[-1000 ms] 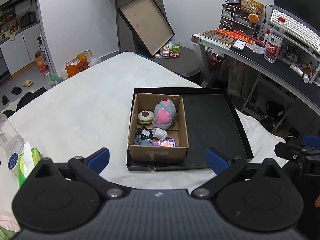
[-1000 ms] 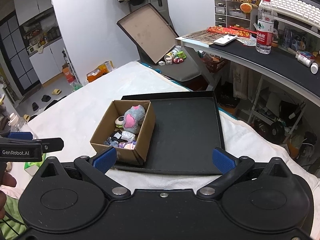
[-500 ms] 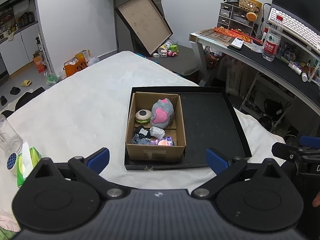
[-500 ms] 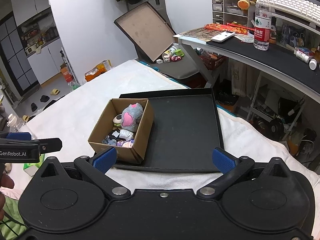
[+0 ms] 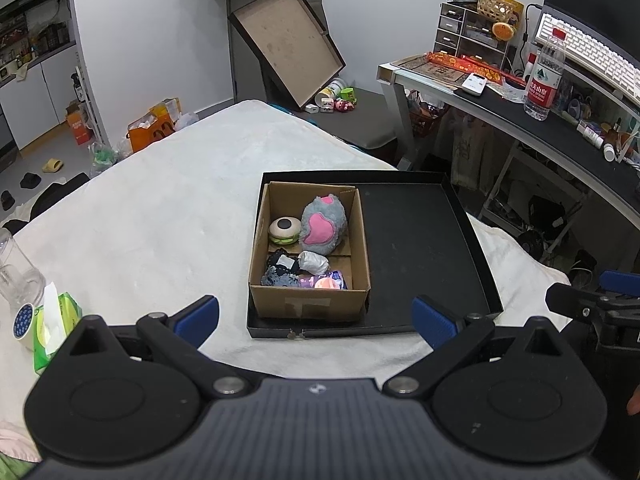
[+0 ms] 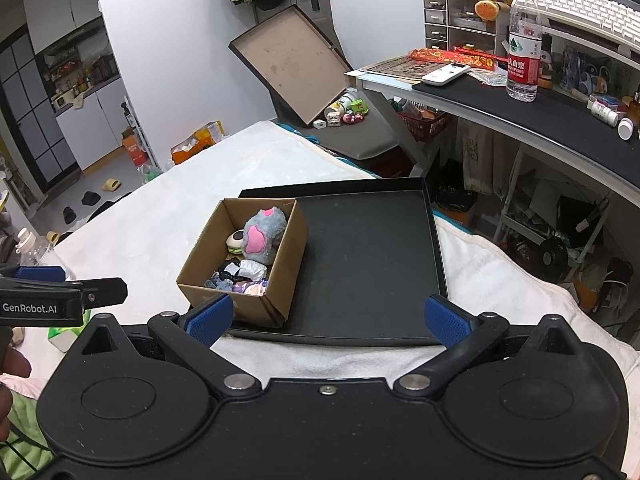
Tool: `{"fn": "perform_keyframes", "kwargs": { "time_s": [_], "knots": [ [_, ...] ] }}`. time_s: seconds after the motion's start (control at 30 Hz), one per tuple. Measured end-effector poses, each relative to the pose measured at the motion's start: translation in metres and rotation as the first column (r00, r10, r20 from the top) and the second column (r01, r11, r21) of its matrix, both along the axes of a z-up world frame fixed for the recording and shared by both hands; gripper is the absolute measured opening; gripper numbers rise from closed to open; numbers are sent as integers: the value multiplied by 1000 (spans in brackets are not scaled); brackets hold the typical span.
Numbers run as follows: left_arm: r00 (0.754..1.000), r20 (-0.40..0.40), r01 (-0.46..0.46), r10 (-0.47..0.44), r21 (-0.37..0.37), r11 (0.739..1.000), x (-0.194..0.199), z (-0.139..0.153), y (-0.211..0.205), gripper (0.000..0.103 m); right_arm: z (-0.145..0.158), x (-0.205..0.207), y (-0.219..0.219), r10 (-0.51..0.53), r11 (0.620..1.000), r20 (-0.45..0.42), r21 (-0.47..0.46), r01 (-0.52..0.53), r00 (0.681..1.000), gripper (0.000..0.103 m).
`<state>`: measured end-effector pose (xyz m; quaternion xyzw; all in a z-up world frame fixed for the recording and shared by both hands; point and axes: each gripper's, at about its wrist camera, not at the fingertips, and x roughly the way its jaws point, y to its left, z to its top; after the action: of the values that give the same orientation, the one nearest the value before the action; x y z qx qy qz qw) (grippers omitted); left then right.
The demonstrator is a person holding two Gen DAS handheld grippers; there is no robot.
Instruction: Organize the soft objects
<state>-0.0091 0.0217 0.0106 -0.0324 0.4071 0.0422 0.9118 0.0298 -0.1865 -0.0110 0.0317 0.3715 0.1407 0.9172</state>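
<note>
The grey plush paw [image 5: 322, 224] and small soft toys sit in my cardboard box [image 5: 308, 302], at the black tray's [image 5: 420, 240] left end. My left gripper [image 5: 316, 318] and right gripper [image 6: 326, 318] hover wide, empty.

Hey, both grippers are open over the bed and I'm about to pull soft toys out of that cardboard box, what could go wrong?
1. The cardboard box sits loose in the black tray; tugging the grey paw plush may drag or tip it.
2. The small items near the front are packed tight, so the jaws might pinch two at once.
3. The left gripper and right gripper are side by side and may collide if both reach in.
</note>
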Motion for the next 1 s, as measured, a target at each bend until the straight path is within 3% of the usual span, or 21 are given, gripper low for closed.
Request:
{"fn": "perform_keyframes", "kwargs": {
  "time_s": [1.0],
  "knots": [
    [1000, -7, -7, 7, -9, 1000, -1, -6, -1, 102, -1, -2, 2, 1, 1000, 0, -9, -1, 1000, 103]
  ]
}}
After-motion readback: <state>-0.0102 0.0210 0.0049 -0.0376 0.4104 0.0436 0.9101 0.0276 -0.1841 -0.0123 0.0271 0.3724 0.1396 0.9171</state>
